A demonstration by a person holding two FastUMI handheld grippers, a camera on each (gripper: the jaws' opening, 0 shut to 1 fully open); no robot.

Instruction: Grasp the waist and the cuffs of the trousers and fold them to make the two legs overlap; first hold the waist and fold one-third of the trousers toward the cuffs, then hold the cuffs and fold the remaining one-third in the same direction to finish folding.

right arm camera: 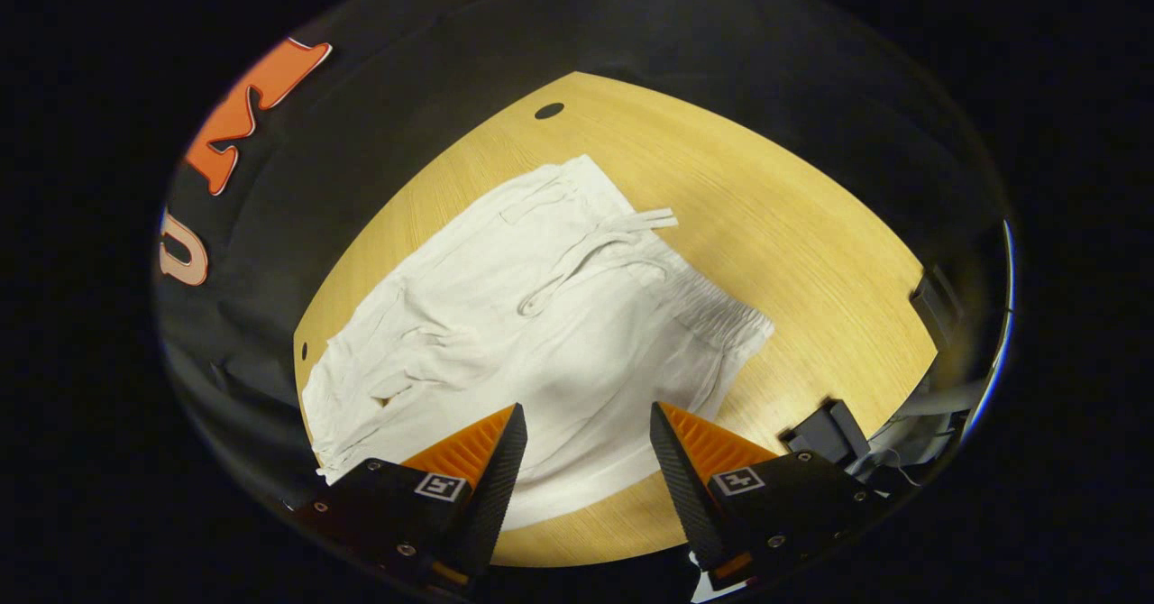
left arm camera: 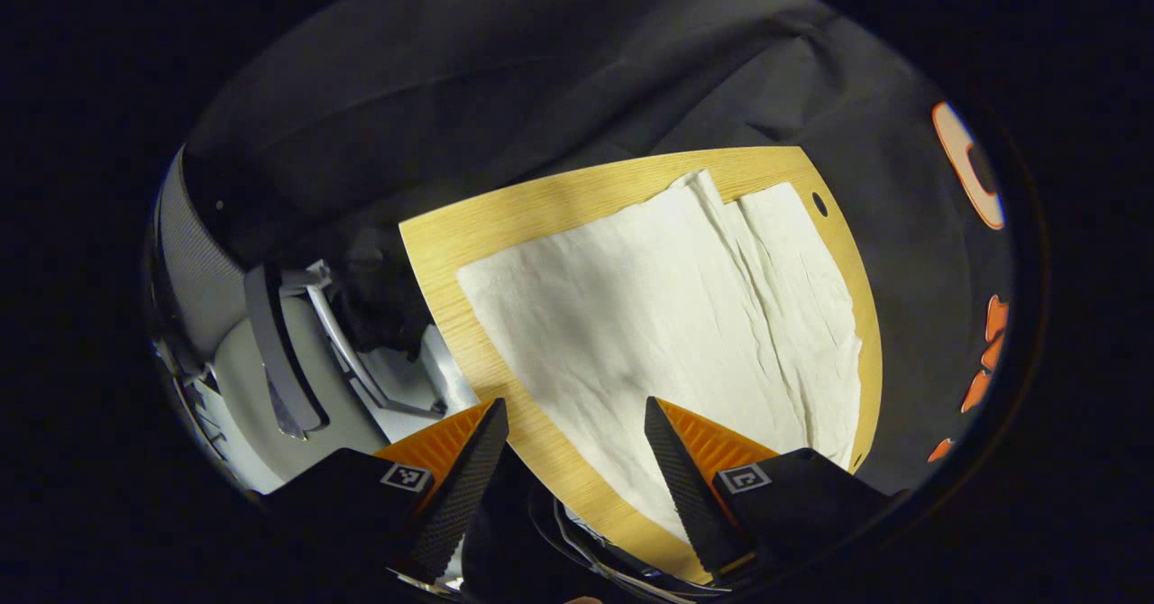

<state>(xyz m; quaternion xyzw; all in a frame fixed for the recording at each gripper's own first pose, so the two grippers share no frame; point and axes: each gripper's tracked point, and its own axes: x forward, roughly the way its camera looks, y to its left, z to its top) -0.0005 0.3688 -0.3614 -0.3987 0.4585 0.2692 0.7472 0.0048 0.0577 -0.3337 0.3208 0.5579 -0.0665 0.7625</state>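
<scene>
Trousers (right arm camera: 550,315) lie flat on the tabletop (right arm camera: 766,225), legs side by side. Left gripper (left arm camera: 577,446) and right gripper (right arm camera: 586,451) hover over them, fingers apart, empty. Pinch near-edge waist and cuff together, then lift evenly.

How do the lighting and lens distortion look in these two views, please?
Left gripper view: fisheye bends the wooden table edges; soft shadows mottle the white trousers. Right gripper view: bright central light on the trousers, with the rim dim.
</scene>
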